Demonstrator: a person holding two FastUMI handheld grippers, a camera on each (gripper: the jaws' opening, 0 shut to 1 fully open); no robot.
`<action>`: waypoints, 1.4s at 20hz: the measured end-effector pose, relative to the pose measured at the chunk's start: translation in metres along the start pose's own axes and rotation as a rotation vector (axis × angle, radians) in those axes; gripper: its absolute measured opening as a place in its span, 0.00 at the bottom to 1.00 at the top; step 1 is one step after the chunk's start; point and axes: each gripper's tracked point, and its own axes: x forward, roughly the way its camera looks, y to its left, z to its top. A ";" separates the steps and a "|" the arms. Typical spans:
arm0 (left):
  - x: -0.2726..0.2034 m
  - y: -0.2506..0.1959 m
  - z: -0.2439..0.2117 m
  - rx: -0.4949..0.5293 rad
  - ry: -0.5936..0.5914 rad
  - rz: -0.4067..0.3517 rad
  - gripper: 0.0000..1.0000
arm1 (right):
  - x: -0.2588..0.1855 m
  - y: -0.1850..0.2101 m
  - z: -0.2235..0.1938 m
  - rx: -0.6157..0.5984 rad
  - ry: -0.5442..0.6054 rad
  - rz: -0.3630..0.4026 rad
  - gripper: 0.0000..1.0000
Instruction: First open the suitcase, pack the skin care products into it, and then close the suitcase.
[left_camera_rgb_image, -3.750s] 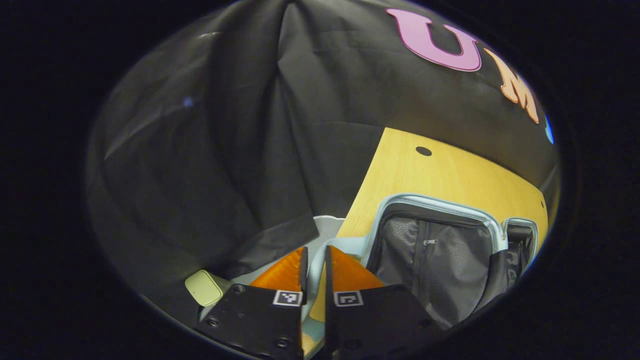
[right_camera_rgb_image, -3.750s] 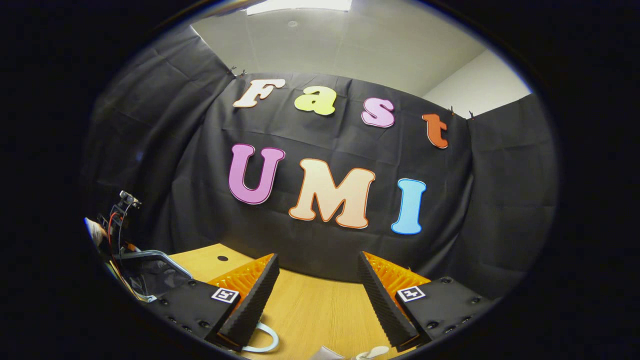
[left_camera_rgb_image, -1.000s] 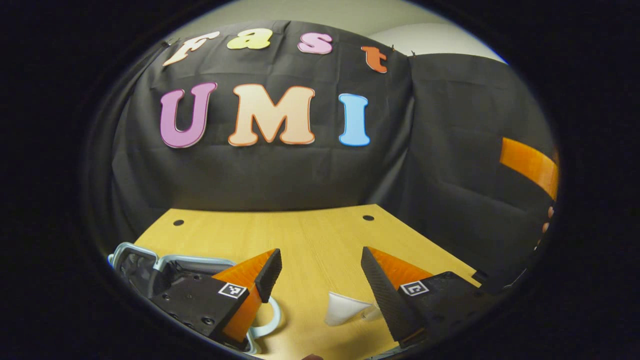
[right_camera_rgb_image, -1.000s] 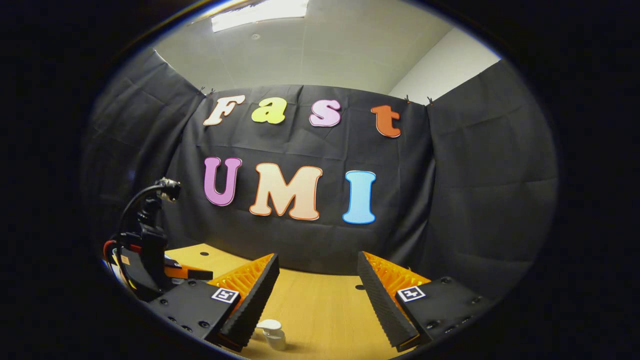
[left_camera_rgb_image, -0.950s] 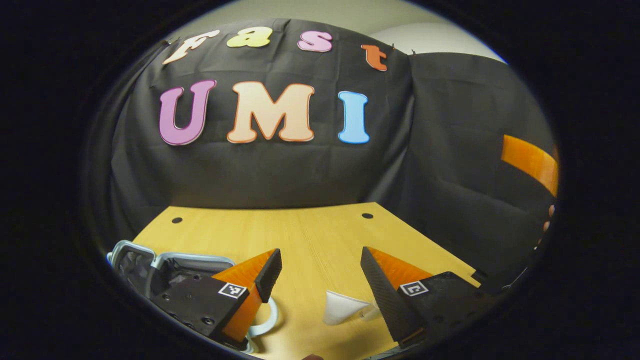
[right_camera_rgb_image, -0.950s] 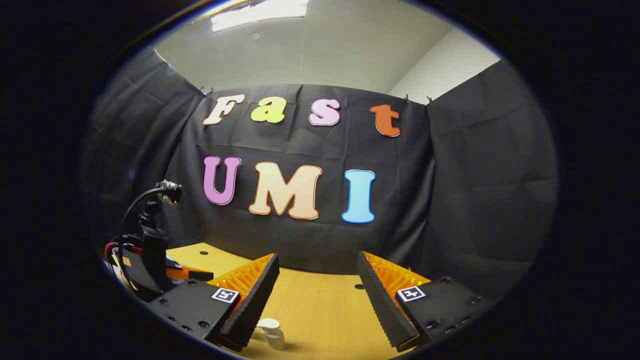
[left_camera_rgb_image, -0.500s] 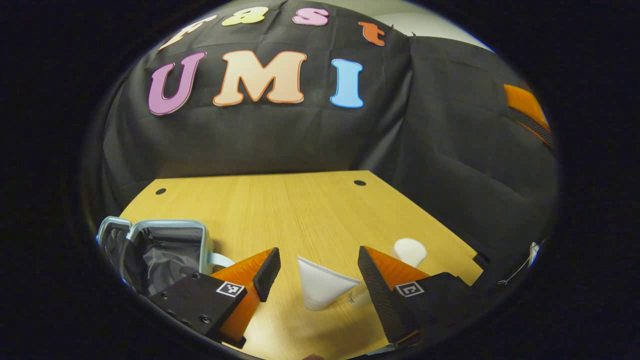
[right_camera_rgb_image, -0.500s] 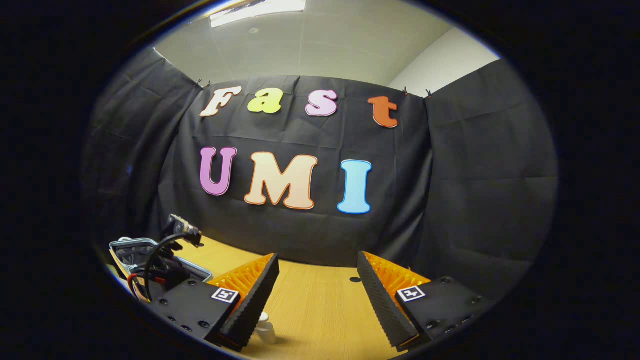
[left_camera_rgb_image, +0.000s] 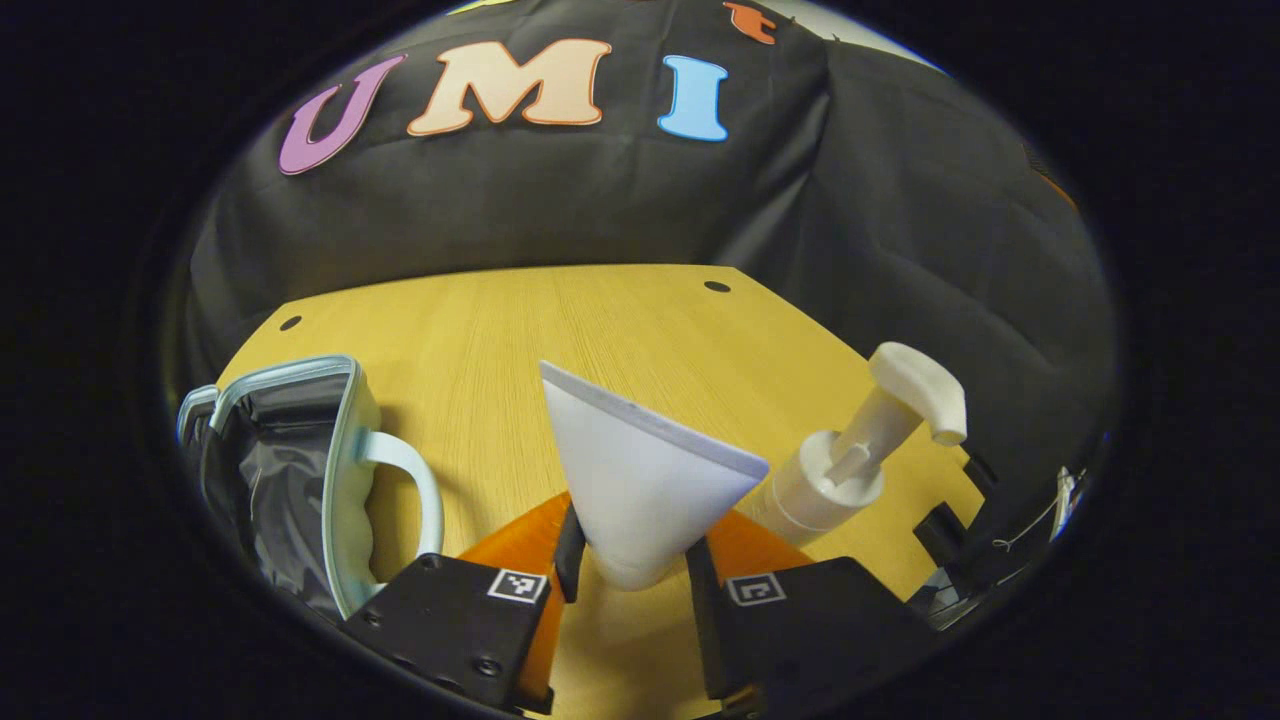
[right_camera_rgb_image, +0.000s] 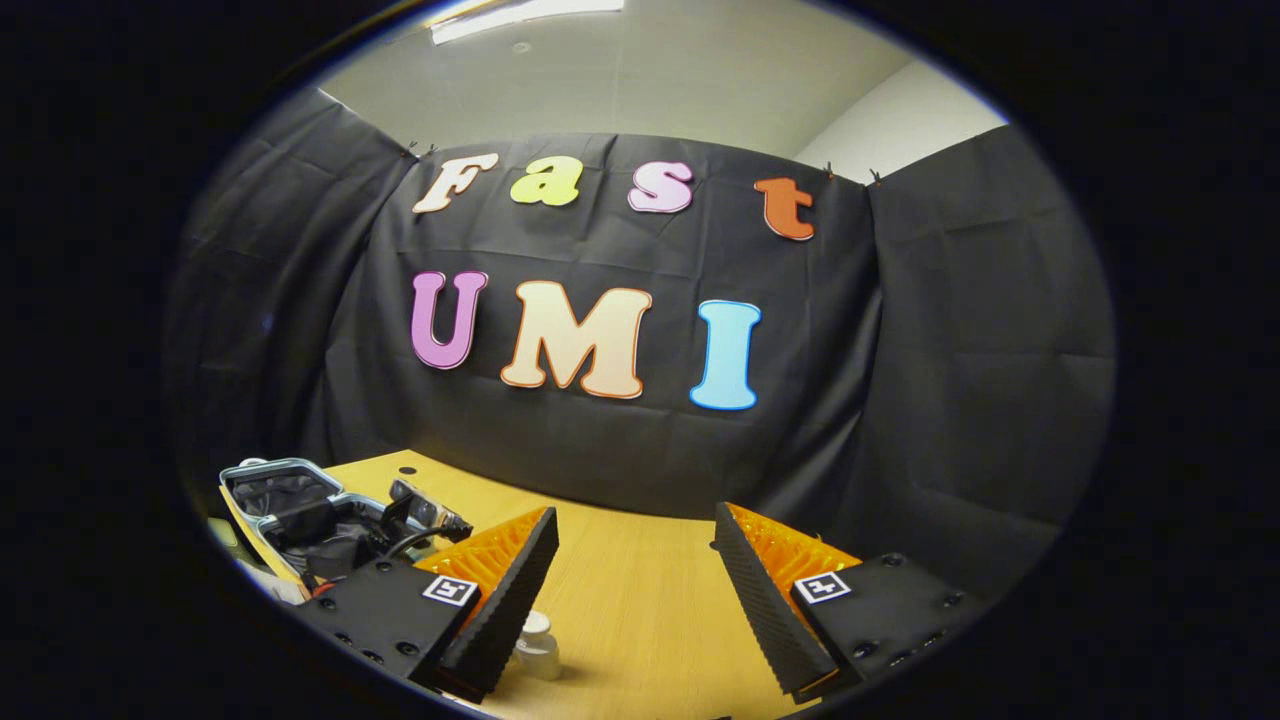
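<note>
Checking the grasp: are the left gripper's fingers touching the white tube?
Touching. The left gripper view shows the left gripper with both fingers pressed against the white tube.

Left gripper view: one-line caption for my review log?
Left gripper closing around a white tube, pump bottle beside it, open suitcase at left.

Open suitcase (left_camera_rgb_image: 300, 440), white tube (left_camera_rgb_image: 640, 480), white pump bottle (left_camera_rgb_image: 850, 450) on table.

Black cloth walls (right_camera_rgb_image: 950, 380) around wooden table (left_camera_rgb_image: 620, 330); pale ceiling (right_camera_rgb_image: 640, 90), ceiling light (right_camera_rgb_image: 520, 18) on.
</note>
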 end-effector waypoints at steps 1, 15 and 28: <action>-0.003 -0.001 -0.002 -0.008 0.019 -0.019 0.52 | 0.003 0.004 -0.005 0.004 0.009 0.008 0.99; -0.090 0.040 0.079 -0.015 -0.092 0.067 0.36 | 0.037 0.080 -0.122 0.004 0.189 0.134 0.99; -0.159 0.076 0.095 -0.001 -0.128 0.162 0.35 | 0.043 0.104 -0.270 -0.014 0.425 0.158 0.90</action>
